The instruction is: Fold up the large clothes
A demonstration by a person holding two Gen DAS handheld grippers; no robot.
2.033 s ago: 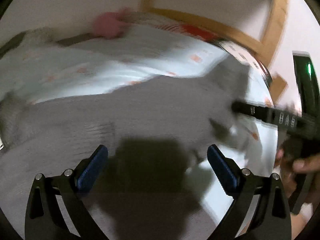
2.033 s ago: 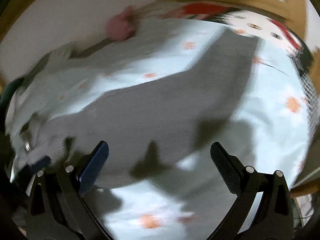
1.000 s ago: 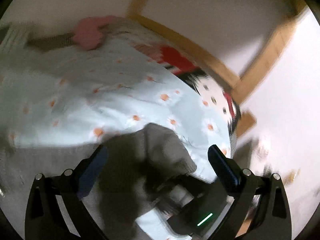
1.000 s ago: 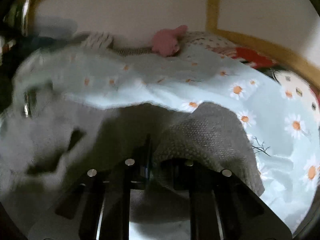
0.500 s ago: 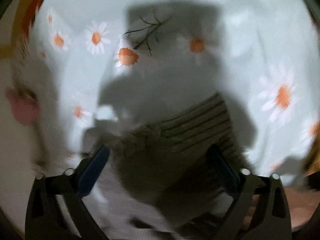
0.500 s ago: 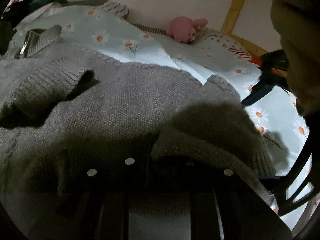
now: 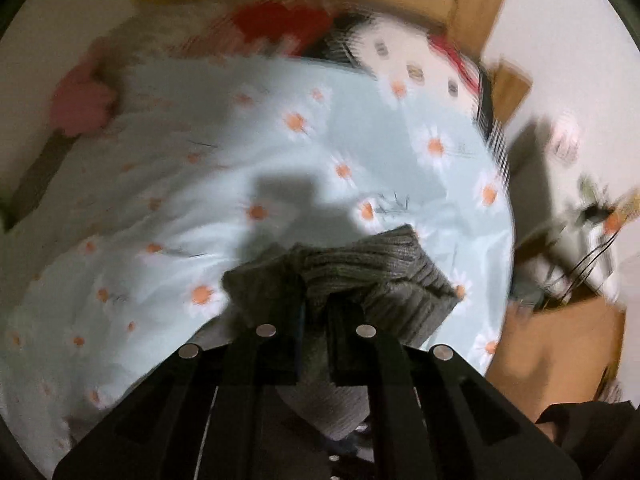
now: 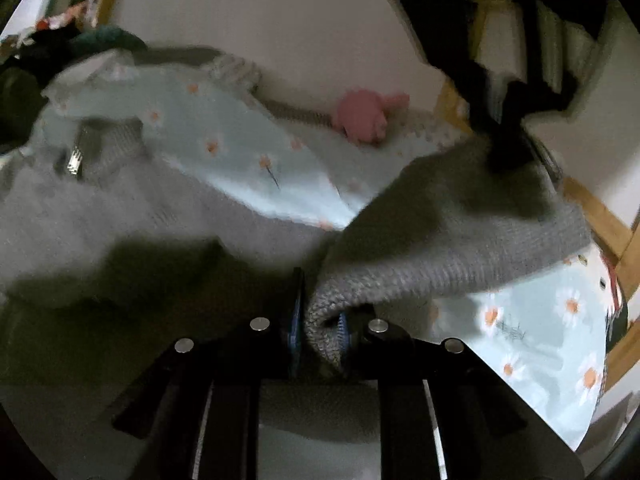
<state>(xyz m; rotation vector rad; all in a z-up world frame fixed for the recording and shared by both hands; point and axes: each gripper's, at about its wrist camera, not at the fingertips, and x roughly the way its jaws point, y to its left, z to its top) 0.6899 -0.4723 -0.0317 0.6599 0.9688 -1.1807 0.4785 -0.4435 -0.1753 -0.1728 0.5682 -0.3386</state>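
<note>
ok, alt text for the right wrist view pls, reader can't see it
The right gripper is shut on a bunched edge of a grey knit sweater, which drapes up and to the right above a pale blue daisy-print bedspread. A pink plush toy lies by the white wall behind; the picture is blurred.

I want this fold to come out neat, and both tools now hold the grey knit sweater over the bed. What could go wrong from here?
1. The left tool pinches only a bunched ribbed edge of the sweater; the thick knit may slip out when pulled.
2. The right tool grips a rolled edge, so the fold line could come out crooked.
3. Dragging may rumple the daisy bedsheet or bump the pink plush toy.
</note>
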